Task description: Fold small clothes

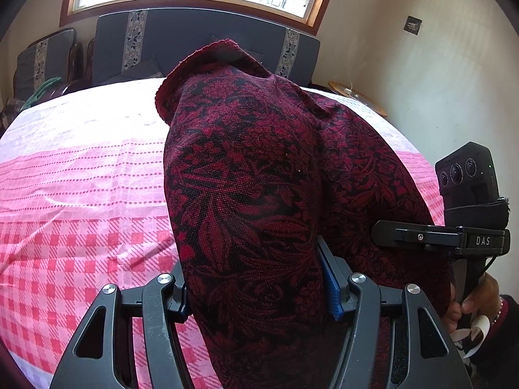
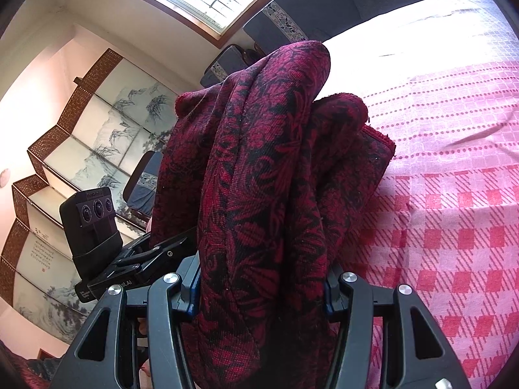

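Left wrist view showed the left gripper [image 1: 259, 278] and right gripper [image 2: 262, 278] each clamped on the dark red floral woven garment [image 1: 253, 168], lifted above the pink checked bedspread [image 1: 81, 194], likely mid-fold; lowering flat should follow.

Left of the cloth [image 1: 246, 178], the bed [image 1: 81, 178] lies open. The headboard [image 1: 194, 35] blocks its far edge. A wall [image 1: 421, 81] closes the right side.

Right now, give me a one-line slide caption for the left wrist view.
Left gripper clamps a bunched dark red floral garment above the pink checked bedspread, right gripper alongside.
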A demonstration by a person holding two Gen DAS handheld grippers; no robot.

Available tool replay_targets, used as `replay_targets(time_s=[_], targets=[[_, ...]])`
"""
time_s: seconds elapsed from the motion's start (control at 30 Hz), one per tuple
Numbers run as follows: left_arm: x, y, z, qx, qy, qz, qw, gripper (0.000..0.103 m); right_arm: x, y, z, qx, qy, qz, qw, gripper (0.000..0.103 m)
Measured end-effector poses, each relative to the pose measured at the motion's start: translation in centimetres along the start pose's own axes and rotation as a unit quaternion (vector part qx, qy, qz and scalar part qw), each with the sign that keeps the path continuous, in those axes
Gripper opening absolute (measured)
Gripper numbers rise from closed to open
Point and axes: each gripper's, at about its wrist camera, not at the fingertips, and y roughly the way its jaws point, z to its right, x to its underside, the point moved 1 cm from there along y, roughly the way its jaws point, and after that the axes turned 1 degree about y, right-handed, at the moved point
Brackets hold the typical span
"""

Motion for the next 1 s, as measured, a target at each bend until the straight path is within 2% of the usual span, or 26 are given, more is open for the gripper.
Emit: replay_targets(time_s=[0.23, 0.4, 0.6, 0.7, 0.8, 0.93, 1.0], targets=[[0.3, 0.0, 0.0, -0.007, 0.000, 0.012, 0.9999, 0.065, 0.6, -0.1, 0.4, 0.003, -0.006, 0.003, 1.000, 0.051], [1.0, -0.3, 0.2, -0.029, 0.001, 0.031, 0.9991, 0.073, 1.2, -0.4, 0.0, 0.020, -0.031, 0.011, 0.999, 0.056], [1.6, -0.9, 0.6, -0.074, 0.006, 0.058, 0.9956, 0.081, 2.1, -1.2, -1.3, 0.044, -0.057, 0.027, 0.997, 0.062], [2.0, -1.9, 1.4, -0.126, 0.023, 0.088, 0.9879, 0.085, 3.1, -2.3, -2.2, 0.062, -0.068, 0.049, 0.995, 0.063], [2.3, -3.1, 2.3, -0.193, 0.041, 0.119, 0.9732, 0.086, 4.2, -4.1, -3.8, 0.084, -0.090, 0.086, 0.989, 0.064], [2.5, -5.0, 2.8, -0.206, 0.026, 0.152, 0.9663, 0.091, 6.3, -6.2, -6.5, 0.111, -0.131, 0.127, 0.977, 0.071], [2.4, -6.0, 3.1, -0.221, 0.018, 0.172, 0.9599, 0.095, 7.4, -7.3, -7.9, 0.119, -0.150, 0.149, 0.970, 0.077]])
